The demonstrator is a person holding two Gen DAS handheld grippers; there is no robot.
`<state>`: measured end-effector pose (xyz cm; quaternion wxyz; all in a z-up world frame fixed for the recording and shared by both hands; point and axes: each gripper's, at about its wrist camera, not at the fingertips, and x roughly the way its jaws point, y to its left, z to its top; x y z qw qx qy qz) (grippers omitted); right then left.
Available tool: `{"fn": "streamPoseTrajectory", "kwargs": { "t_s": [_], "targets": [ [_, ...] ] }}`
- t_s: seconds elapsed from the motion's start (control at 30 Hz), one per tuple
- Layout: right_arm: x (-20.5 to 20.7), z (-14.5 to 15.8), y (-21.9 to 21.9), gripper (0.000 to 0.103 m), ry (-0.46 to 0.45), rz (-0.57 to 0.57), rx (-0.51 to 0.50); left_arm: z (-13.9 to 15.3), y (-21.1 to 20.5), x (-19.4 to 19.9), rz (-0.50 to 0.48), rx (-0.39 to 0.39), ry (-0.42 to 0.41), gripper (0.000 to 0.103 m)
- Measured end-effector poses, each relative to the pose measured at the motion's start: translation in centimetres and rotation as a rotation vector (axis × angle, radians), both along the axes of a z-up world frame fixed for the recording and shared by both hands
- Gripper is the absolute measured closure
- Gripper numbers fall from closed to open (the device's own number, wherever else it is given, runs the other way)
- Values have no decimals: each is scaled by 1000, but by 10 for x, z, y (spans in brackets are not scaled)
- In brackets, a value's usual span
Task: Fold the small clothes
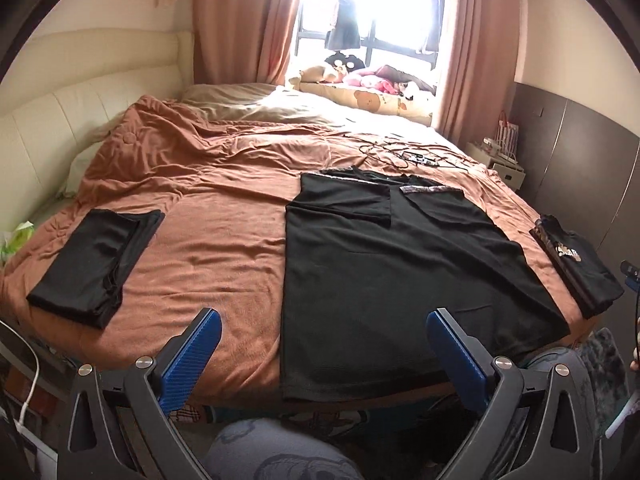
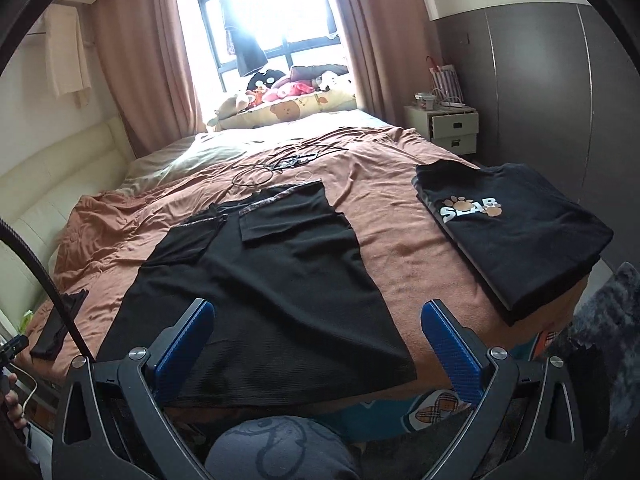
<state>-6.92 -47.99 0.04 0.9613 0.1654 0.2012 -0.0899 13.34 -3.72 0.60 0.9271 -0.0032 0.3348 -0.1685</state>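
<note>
Shirt (image 1: 400, 280), black, is laid flat on the bed (image 1: 208, 208) near its foot edge, with both sleeves folded inward over the body and patterned trim visible at the top; its hem reaches the mattress edge. Bed is covered by a rust-brown blanket (image 2: 400, 232), wrinkled toward the headboard. Folded stack (image 2: 516, 232), black, top piece printed with white lettering and paw marks, is placed on the bed to the right of the shirt, well apart from it. Folded garment (image 1: 96, 264), black, is placed on the bed to the left of the shirt, apart from it. Nightstand (image 2: 452, 128), pale, with drawers, is seen beside the bed's far right corner. Cable (image 2: 272, 168), black, is coiled on the blanket beyond the shirt. Left gripper (image 1: 320, 344) is held above the foot edge, jaws spread wide with nothing between them. Right gripper (image 2: 318, 336) is held likewise over the shirt hem, jaws wide apart and empty.
</note>
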Motion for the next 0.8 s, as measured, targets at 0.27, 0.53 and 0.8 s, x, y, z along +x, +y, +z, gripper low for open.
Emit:
{"fn": "streamPoseTrajectory", "kwargs": {
  "t_s": [0.27, 0.53, 0.8],
  "targets": [
    [-8, -30, -2, 0, 2, 15, -19, -17, 20, -13, 0, -26, 12, 0],
    [2, -53, -26, 0, 69, 31, 76, -37, 28, -8, -25, -50, 45, 0],
    [15, -84, -31, 0, 114, 65, 119, -78, 34, 17, -2, -93, 153, 25]
  ]
}}
